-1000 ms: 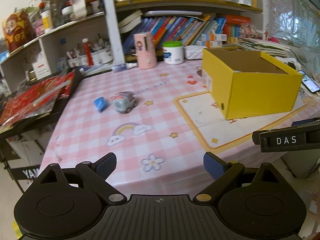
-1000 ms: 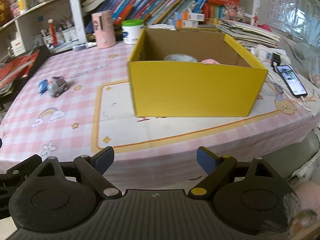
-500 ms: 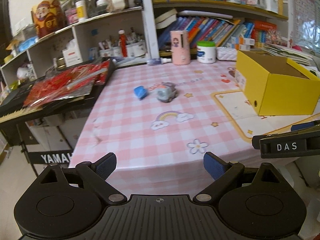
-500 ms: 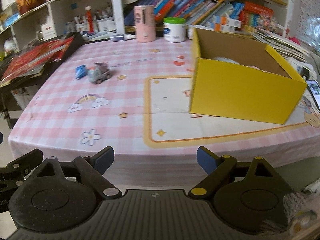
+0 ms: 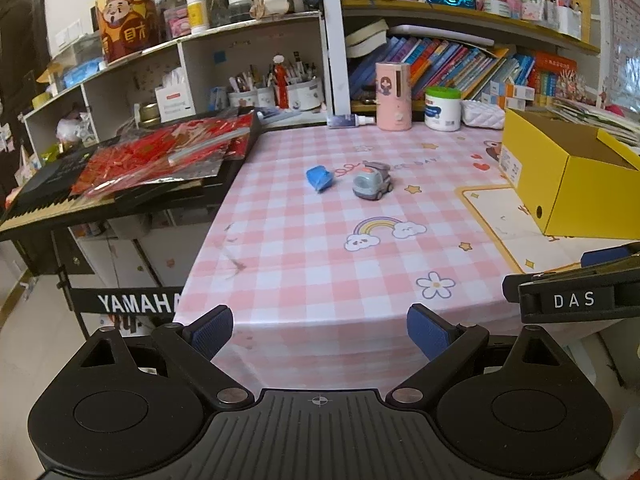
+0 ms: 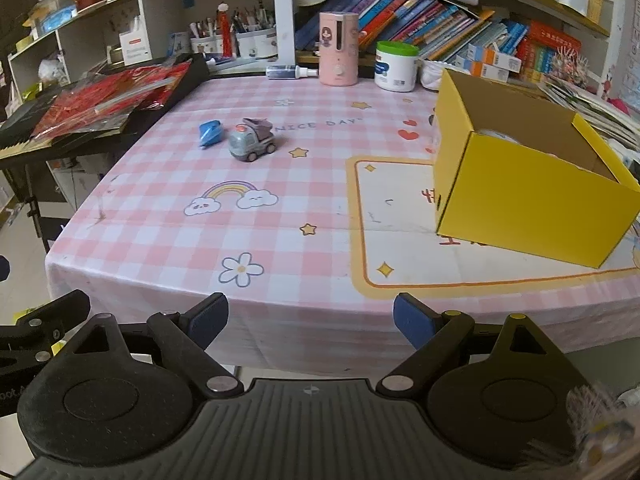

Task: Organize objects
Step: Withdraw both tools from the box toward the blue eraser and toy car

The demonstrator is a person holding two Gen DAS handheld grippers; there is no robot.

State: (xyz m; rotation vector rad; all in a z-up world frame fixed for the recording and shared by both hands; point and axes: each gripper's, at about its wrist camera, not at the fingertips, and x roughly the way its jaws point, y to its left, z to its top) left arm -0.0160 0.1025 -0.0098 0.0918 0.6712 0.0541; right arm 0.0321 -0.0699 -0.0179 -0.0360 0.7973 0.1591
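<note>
Pink tablecloth: right gripper (wide open, empty) alone sees into yellow box.

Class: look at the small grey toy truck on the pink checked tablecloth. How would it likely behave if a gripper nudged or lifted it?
The toy truck stands on wheels, so a nudge would probably roll it. It looks like small, hard plastic, so likely light and stiff. Its rounded cab may slip between pads; gripping its flatter sides seems safer.

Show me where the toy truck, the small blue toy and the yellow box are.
toy truck (image 6: 251, 142), right wrist view, on its grey cab.
small blue toy (image 6: 210, 131), right wrist view, on its top.
yellow box (image 6: 532, 204), right wrist view, on its front wall.
</note>
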